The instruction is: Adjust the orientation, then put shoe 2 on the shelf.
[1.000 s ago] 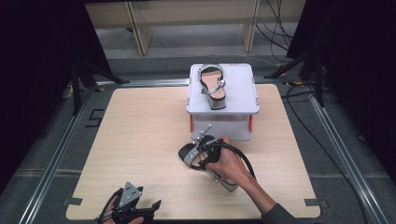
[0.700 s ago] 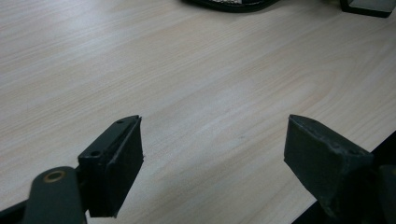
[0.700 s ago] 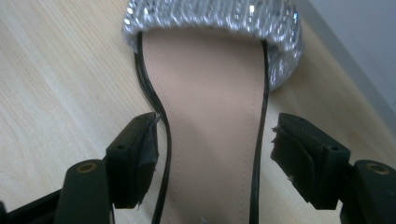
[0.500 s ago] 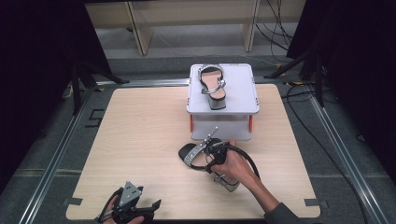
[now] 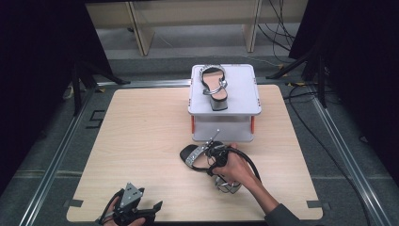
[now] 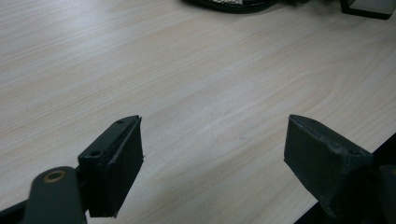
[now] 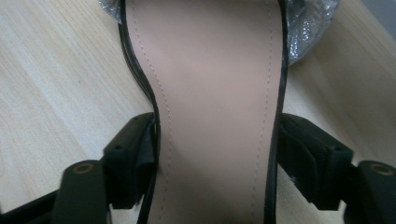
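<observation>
A black sandal (image 5: 195,155) with a glittery silver strap and block heel lies low over the wooden table (image 5: 141,141), in front of the white box. My right gripper (image 5: 217,160) holds it across the sole. In the right gripper view the jaws stand on both edges of the tan insole (image 7: 215,93), and the right gripper (image 7: 215,158) has just been closing on it, pads against the sole's sides. Its mate, a second sandal (image 5: 214,84), stands on top of the box. Near the table's front edge, my left gripper (image 5: 146,212) (image 6: 212,144) is open and holds nothing.
The white box (image 5: 244,94) with red corner feet stands at the back middle of the table. Metal rails run along the table's sides, and cables lie on the floor at the right. Bare wood spreads across the table's left half.
The right hand has sunk a little toward the table with the sandal in its jaws. The left gripper has stayed where it was.
</observation>
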